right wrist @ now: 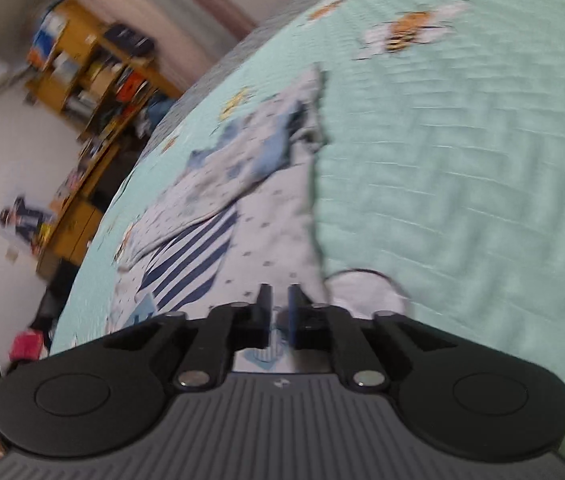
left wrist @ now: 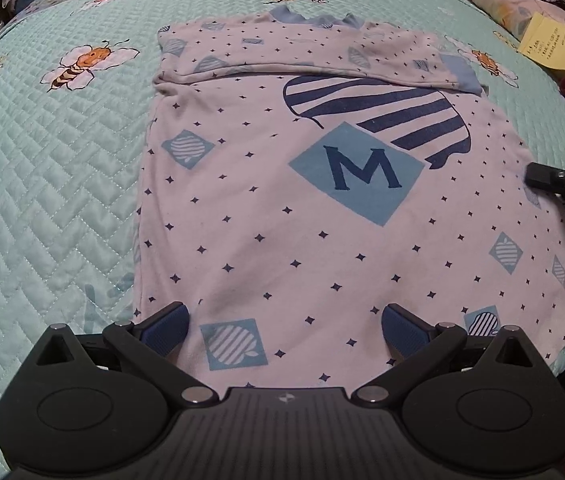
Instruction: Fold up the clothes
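the shirt (left wrist: 266, 208) lies flat on the bed (left wrist: 42, 184), and one sleeve is already folded across its top. the body is not folded yet, so most of the work is left. your left hand-held gripper (left wrist: 284, 326) is wide open over the hem and holds nothing. your right hand-held gripper (right wrist: 280, 312) is closed narrow at the shirt's side edge; if it pinches cloth, i cannot tell.

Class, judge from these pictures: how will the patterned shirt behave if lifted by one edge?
The shirt is probably floppy: its folded-over sleeve drapes flat. It looks thin, so likely light. On the quilted bedspread it may drag rather than slide.
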A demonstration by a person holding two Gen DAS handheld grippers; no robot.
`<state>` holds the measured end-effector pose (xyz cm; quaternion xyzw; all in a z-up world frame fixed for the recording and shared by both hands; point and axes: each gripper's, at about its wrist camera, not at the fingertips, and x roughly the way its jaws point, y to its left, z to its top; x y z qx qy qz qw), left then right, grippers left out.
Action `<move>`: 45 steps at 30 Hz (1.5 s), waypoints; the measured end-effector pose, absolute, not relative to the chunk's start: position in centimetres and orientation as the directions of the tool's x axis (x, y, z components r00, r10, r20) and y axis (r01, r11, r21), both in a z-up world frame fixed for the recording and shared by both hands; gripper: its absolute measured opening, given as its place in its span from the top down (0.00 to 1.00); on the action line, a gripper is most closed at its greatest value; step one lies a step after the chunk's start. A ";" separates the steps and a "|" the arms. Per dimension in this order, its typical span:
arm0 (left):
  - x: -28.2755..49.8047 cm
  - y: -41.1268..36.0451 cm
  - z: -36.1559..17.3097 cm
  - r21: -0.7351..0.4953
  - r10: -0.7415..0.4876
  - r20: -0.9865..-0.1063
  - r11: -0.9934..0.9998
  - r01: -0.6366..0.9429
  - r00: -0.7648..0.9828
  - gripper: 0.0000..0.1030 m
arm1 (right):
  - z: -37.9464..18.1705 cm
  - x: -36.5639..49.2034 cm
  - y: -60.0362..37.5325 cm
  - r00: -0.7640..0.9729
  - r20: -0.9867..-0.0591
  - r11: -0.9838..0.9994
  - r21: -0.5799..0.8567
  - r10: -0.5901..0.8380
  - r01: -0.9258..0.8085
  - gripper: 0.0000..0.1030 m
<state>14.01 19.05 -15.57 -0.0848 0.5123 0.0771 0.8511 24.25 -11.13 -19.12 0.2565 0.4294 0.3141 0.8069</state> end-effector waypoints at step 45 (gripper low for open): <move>14.1 19.3 -15.8 -0.072 0.038 -0.888 0.973 -0.220 0.459 0.00 | -15.0 30.5 -4.3 0.416 -0.467 0.620 0.663 0.781 -0.419 0.69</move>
